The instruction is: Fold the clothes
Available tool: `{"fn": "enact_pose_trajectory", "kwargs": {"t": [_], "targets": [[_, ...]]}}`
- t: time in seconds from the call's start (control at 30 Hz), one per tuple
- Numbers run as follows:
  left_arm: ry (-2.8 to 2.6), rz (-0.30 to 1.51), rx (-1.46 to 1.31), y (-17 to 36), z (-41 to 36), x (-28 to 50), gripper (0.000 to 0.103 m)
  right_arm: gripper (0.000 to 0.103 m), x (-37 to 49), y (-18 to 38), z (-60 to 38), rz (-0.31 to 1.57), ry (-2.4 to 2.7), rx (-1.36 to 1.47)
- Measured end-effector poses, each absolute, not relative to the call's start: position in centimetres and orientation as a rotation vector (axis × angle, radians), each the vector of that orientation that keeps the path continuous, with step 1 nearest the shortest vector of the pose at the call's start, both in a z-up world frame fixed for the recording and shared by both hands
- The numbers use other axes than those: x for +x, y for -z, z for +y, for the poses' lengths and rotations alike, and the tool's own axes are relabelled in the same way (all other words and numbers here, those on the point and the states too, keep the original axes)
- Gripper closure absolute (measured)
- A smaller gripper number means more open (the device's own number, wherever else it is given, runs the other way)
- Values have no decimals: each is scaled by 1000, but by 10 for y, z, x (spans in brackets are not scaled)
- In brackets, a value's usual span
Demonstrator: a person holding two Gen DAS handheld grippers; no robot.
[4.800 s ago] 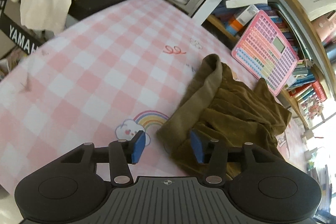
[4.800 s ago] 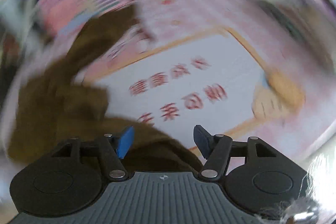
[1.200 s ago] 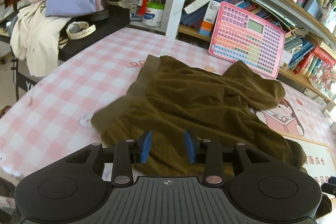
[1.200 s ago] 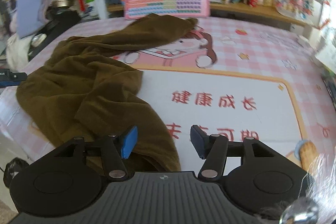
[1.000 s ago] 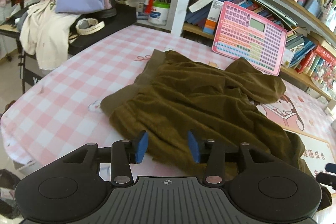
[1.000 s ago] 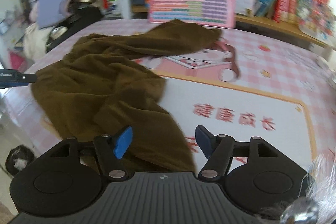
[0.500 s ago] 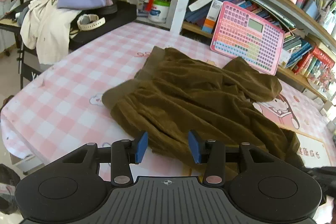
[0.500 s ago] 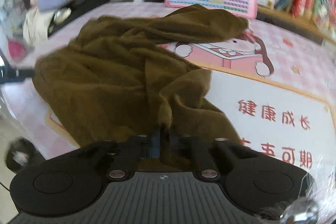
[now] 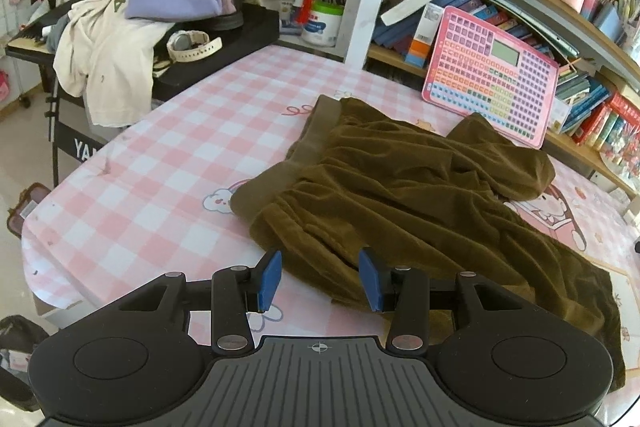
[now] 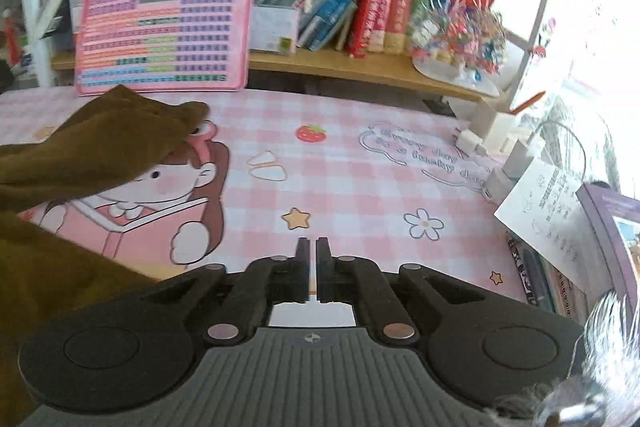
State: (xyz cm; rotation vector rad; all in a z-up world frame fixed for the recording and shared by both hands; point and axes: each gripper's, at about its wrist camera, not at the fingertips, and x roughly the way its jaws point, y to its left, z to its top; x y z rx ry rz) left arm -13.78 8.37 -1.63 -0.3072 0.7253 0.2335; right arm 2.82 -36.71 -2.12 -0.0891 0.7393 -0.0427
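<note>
While my right gripper is pinched shut on nothing, my left gripper gapes empty beside the crumpled olive-brown velvet trousers. They sprawl below the pink toy keyboard tablet. A loose grab could bunch the fabric and spoil the fold.

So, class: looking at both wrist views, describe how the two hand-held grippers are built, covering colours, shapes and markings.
Both the left gripper and the right gripper share a dark ribbed body with a small crosshair mark, round discs on either side, and black linkage arms with silver rivets. The left fingers carry blue pads; the right's pads are hidden.
</note>
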Motion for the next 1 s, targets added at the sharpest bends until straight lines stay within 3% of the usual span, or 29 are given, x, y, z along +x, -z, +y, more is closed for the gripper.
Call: {"fn": "enact_pose_trajectory", "kwargs": {"t": [0.03,0.1,0.17,0.43,0.7,1.0], "targets": [[-232,727,-307,17,85,-137,60,99,27,22,-368,741,41,-77],[-230,731,-307,19,88,-135,60,86,14,22,-368,735,10,-52],[-228,735,-307,21,91,-133,60,79,-7,24,-364,741,-22,-44],[-187,731,-296,24,105,-118,60,76,-80,35,-349,799,-24,43],[-145,721,-292,26,119,-106,60,64,-126,45,-326,837,46,89],[-106,710,-269,27,138,-102,60,57,-146,55,-310,871,115,110]]}}
